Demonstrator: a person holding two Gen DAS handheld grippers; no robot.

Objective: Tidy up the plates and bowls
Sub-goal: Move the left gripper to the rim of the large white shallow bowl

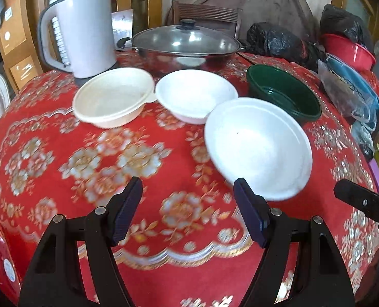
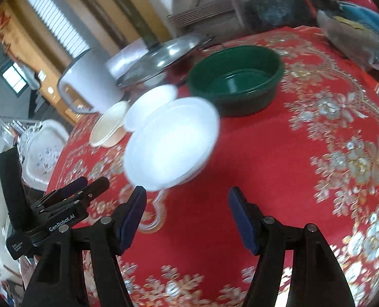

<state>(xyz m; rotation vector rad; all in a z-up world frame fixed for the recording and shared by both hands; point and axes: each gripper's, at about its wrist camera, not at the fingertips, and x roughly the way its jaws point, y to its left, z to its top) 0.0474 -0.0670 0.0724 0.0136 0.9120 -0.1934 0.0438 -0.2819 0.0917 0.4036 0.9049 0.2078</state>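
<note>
Red floral tablecloth [image 1: 61,133] under four bowls: cream bowl [image 1: 112,97] at left, touching white bowl [image 1: 194,94] at centre; dark green bowl [image 1: 284,92] at right; large white bowl [image 1: 258,145] nearest, overlapping the green one in view. Behind them, white kettle [image 1: 84,30] and lidded pan [image 1: 186,41]. Left gripper [image 1: 188,189] above bare cloth, jaws apart, empty. Right gripper [image 2: 186,194] likewise parted, holding nothing, just before the large white bowl [image 2: 171,143].
</note>
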